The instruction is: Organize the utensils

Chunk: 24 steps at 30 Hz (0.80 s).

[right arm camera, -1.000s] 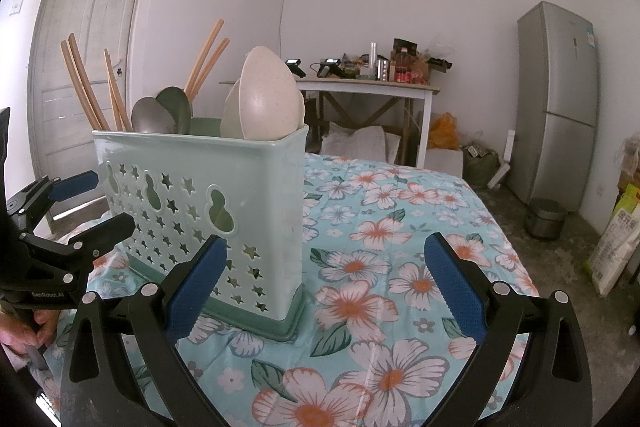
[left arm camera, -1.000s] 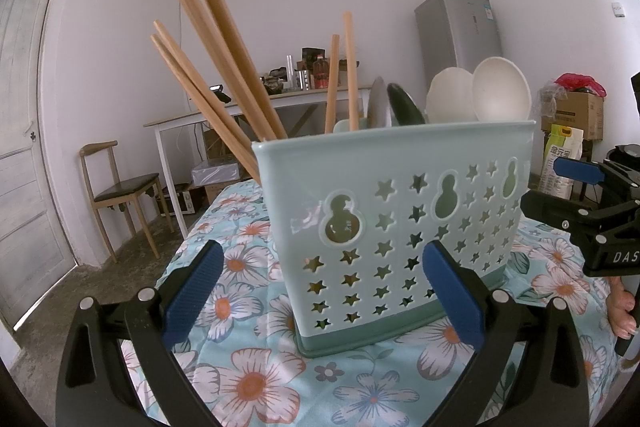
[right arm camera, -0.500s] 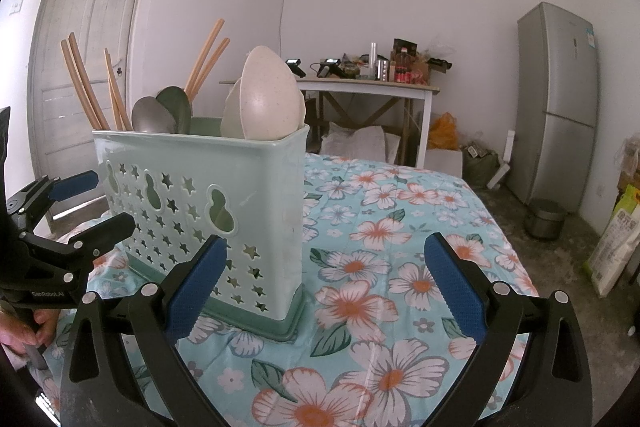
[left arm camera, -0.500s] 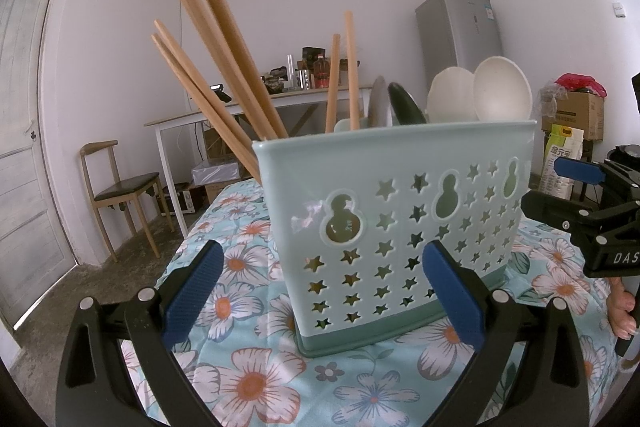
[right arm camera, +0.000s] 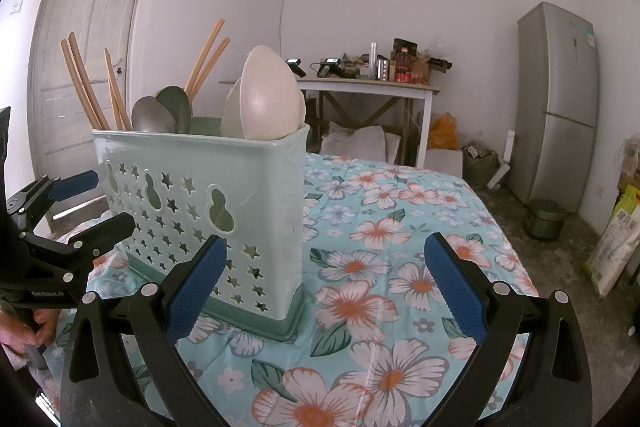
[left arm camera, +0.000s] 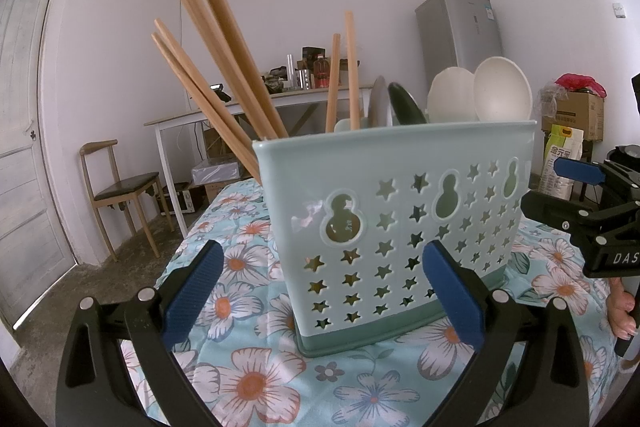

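Utensil holder (left arm camera: 400,219) stands just ahead of both grippers' spread fingers (left arm camera: 192,291) (nothing gripped).

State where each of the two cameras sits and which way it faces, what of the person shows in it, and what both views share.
Left wrist: sits on the left gripper, low over the flowered tablecloth, facing the basket at its chopsticks end; the right gripper and fingers show at right.
Right wrist: sits on the right gripper, facing the basket's spoon end and the fridge; the left gripper and a hand show at left.
Shared: basket, chopsticks, spoons, tablecloth, fridge, each other's gripper.
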### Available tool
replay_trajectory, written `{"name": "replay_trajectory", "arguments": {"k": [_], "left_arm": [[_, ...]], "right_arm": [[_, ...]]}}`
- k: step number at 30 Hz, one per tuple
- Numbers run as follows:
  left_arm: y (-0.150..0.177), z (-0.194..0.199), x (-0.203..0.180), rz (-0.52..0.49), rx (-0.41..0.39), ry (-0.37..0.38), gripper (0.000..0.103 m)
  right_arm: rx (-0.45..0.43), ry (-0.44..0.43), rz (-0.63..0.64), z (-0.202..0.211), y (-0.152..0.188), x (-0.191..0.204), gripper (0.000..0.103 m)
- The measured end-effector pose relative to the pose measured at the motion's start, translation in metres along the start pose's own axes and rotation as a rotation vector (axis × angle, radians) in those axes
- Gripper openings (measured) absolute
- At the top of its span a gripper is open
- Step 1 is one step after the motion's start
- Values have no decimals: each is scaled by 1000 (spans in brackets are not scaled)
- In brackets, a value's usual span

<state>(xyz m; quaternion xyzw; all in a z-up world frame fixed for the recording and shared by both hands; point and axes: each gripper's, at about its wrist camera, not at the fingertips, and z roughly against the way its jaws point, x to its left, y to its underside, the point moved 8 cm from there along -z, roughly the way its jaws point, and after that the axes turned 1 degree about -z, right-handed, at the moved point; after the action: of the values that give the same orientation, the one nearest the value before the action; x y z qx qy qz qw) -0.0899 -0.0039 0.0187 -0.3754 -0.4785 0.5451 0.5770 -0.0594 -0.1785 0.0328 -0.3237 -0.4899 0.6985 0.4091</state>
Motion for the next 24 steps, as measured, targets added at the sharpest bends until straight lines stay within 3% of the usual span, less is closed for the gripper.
{"name": "replay_trajectory", "arguments": {"k": [24], "left_arm": [[4,1,1,2,9,-3,98]], "right_arm": [[1,0,0,0,0,0,95]]}}
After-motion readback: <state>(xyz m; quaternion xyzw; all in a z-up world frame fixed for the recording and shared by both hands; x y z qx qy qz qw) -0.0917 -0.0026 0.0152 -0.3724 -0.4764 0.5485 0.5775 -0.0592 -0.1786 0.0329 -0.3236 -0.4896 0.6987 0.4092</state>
